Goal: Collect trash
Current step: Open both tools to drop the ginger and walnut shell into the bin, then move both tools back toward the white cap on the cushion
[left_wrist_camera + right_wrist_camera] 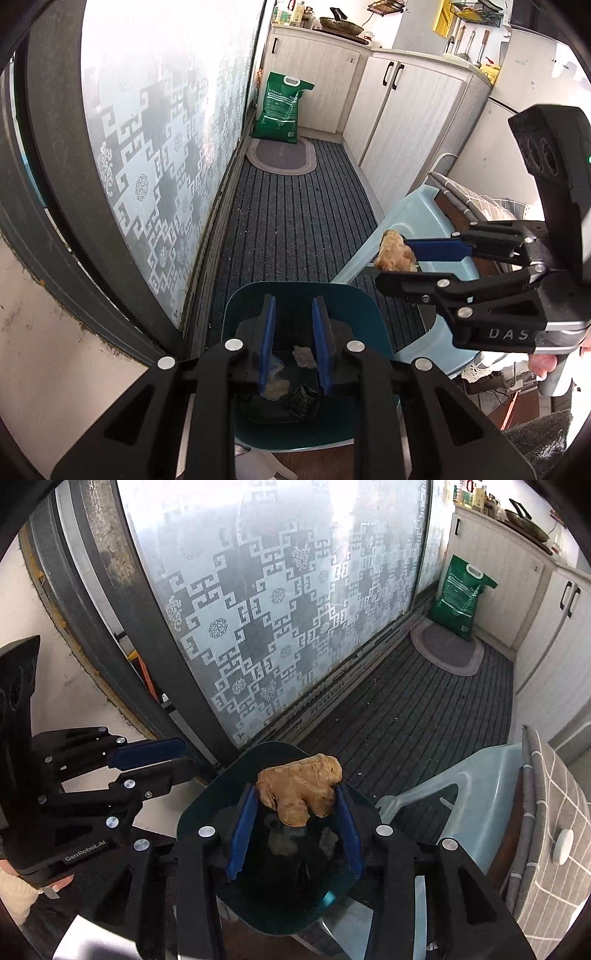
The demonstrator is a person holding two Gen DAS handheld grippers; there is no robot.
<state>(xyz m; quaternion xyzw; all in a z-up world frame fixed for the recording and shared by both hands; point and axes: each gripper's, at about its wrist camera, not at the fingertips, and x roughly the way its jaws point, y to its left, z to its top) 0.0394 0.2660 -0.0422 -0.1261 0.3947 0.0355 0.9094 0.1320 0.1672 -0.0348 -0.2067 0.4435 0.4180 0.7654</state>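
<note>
A dark teal trash bin [236,314] stands on the floor below both grippers; it also shows in the right wrist view [195,812]. Crumpled scraps [304,356] lie inside it. My right gripper [299,794] is shut on a tan knobbly ginger root [301,788] and holds it over the bin's mouth. From the left wrist view the right gripper [397,254] and the ginger root [393,254] are at the right, above the bin. My left gripper [293,325] is open and empty over the bin; it shows at left in the right wrist view [177,755].
A frosted patterned sliding door [155,147] runs along the left. A pale blue plastic stool [417,225] stands right of the bin. A green sack [282,109] and oval mat [282,155] lie at the far end by white cabinets [402,110]. A checked cloth [554,812] covers something at right.
</note>
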